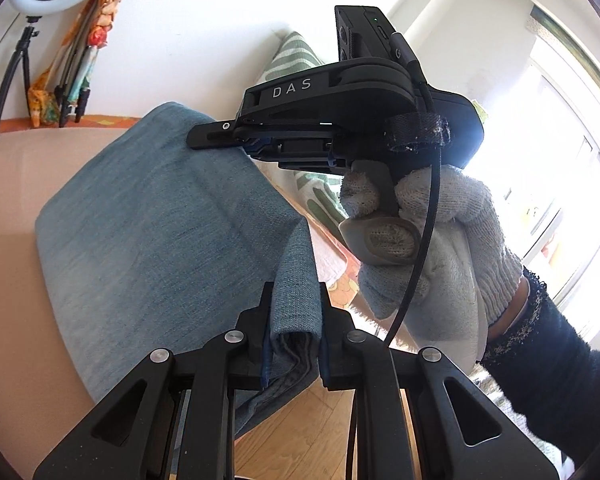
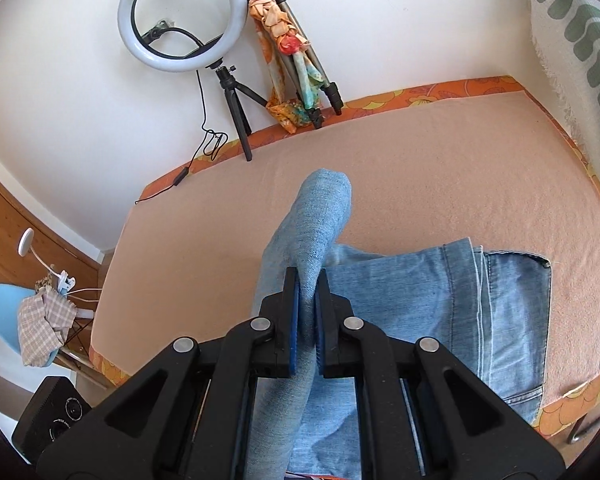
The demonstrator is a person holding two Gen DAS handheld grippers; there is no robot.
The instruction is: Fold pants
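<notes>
While lying partly flat on the peach bed cover (image 2: 440,168), light blue jeans (image 2: 480,312) lifted in a faded, doubled fold; pinched by left gripper (image 1: 294,344) and right gripper (image 2: 306,320), both clamped on denim.

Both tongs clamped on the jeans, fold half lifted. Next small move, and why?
Probably carry the lifted denim across and lower it onto the jeans lying flat on the bed. The left tongs and right tongs each pinch a raised edge, and the fabric between them hangs above the mattress, so the fold isn't laid down yet. Keep both shut until it rests.
</notes>
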